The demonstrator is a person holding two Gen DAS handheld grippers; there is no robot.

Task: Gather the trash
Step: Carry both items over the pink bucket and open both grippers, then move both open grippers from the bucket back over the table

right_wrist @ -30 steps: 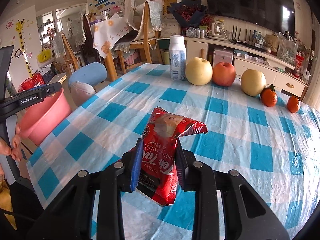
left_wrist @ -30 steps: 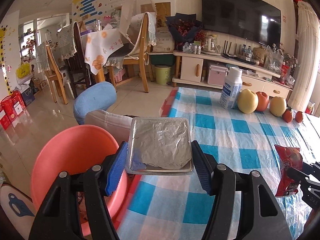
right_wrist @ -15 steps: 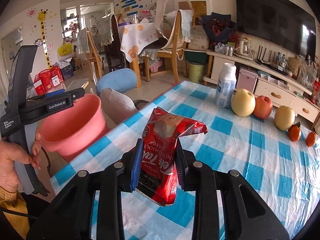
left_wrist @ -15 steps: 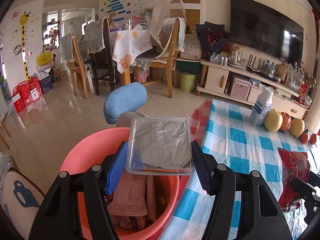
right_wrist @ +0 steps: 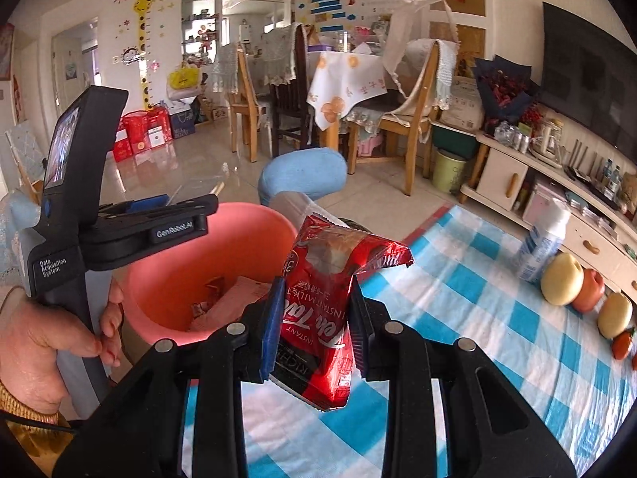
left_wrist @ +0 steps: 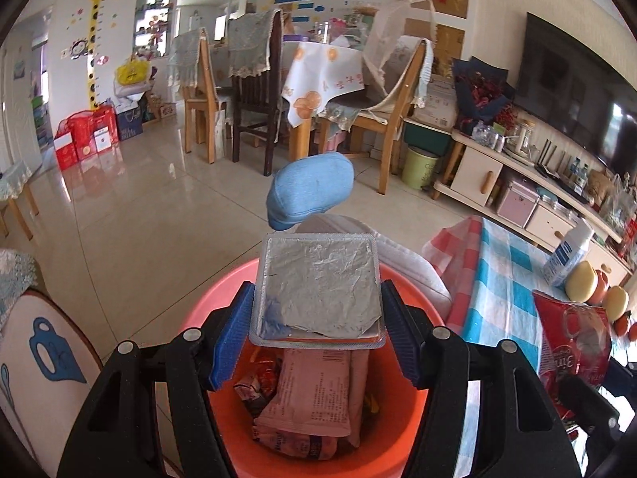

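My left gripper (left_wrist: 316,326) is shut on a square foil-lidded tray (left_wrist: 318,288), which hangs directly over the pink bucket (left_wrist: 207,310). Several wrappers lie inside that bucket. My right gripper (right_wrist: 314,326) is shut on a red milk-tea packet (right_wrist: 326,290), held upright above the table's left edge, just right of the pink bucket (right_wrist: 199,255). The same red packet (left_wrist: 573,342) shows at the right of the left wrist view. A hand (right_wrist: 40,334) holds the left gripper's handle beside the bucket.
A blue-checked tablecloth (right_wrist: 477,318) carries a white bottle (right_wrist: 541,243), apples and pears (right_wrist: 565,279) and small oranges (right_wrist: 621,344) along its far side. A blue cushion (left_wrist: 310,189) sits behind the bucket. Wooden chairs, a dining table and a TV cabinet stand further back.
Both grippers have swung left off the table toward the bucket. The foil tray now hangs over the bucket's opening, and the red packet has come up close to the bucket's rim.
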